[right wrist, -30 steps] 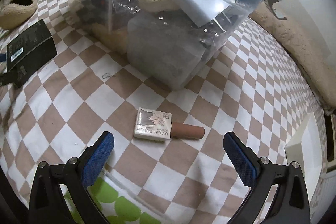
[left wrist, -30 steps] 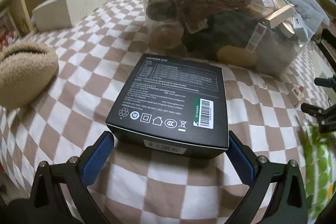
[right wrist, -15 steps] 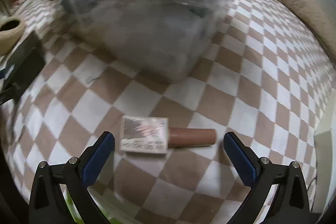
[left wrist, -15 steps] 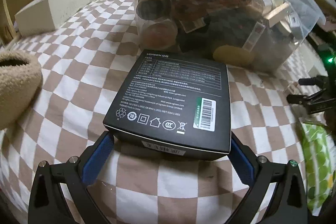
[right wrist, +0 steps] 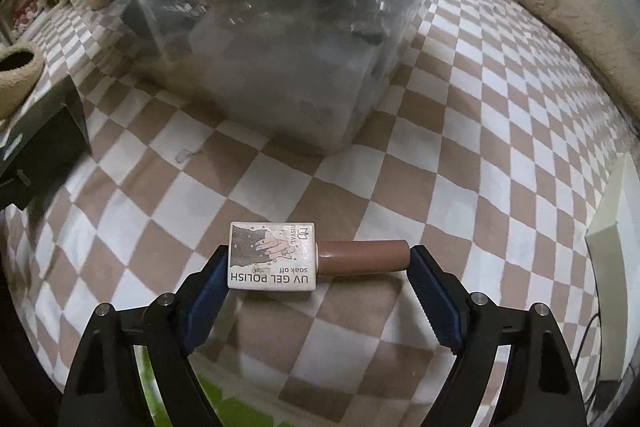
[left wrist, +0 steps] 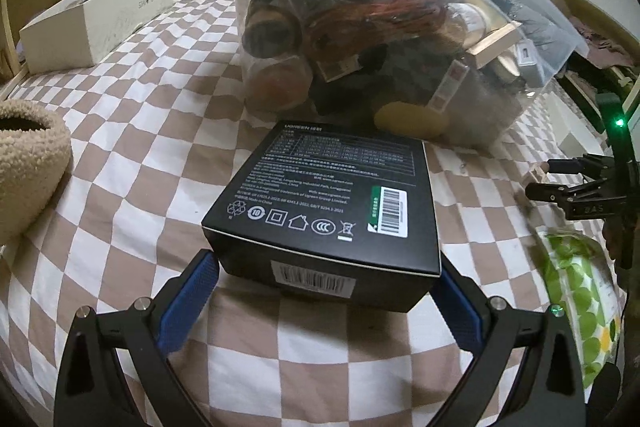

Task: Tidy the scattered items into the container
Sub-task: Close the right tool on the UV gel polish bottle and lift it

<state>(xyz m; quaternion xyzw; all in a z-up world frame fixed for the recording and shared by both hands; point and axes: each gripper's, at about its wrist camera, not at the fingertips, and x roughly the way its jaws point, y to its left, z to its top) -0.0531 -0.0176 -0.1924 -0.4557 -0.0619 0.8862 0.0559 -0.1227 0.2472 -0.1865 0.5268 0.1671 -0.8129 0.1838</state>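
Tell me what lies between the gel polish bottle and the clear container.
Only bare checkered bedsheet, as the right wrist view shows. The gel polish bottle lies well short of the clear container, with nothing standing between them.

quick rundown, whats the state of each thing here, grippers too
black box: flat on the checkered bedspread, label side up, between the left pads.
left gripper: straddling the box's near end; contact unclear.
gel polish bottle: on its side, end to end between the right pads.
right gripper: jaws just closing in, pads at the bottle's ends.
clear container: stuffed full.
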